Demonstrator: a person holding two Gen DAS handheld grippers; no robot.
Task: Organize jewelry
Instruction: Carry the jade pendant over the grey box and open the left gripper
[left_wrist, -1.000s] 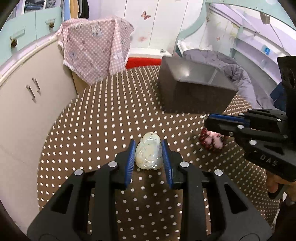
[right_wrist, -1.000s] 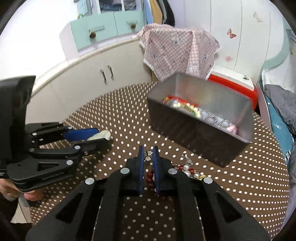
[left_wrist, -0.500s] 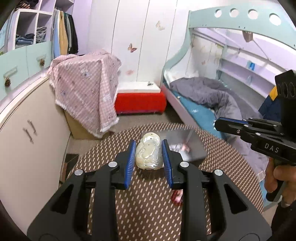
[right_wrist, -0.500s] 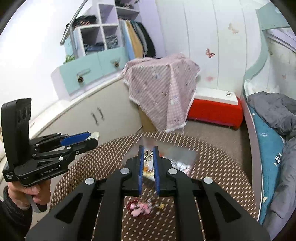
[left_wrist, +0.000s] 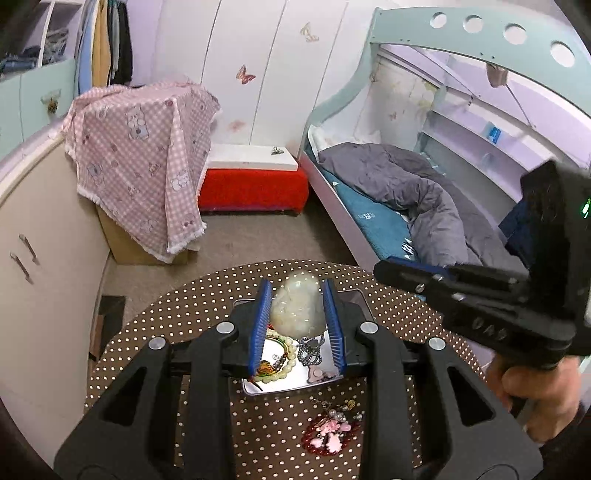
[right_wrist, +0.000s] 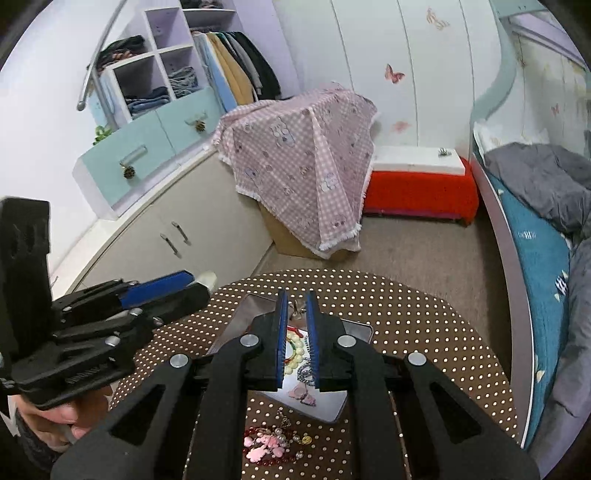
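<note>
In the left view, the left claw (left_wrist: 297, 314) is clamped on the pale stone (left_wrist: 298, 310), held mid-frame over the box (left_wrist: 291, 386) so it can drop in with the beads. In the right view, the right claw (right_wrist: 295, 332) is nearly together, maybe pinching a tiny metal piece (right_wrist: 296, 309) above the box (right_wrist: 325, 406); the red necklace (right_wrist: 271, 445) lies at the bottom, on the table (right_wrist: 424, 332).

A pale carved jade pendant (left_wrist: 298, 308) is held upright above the open metal box (left_wrist: 255, 389), which holds a bead bracelet (left_wrist: 282, 365) and a chain (left_wrist: 310, 349). A red bead bracelet with pink charms (left_wrist: 330, 434) lies on the worktop beside the box.
</note>
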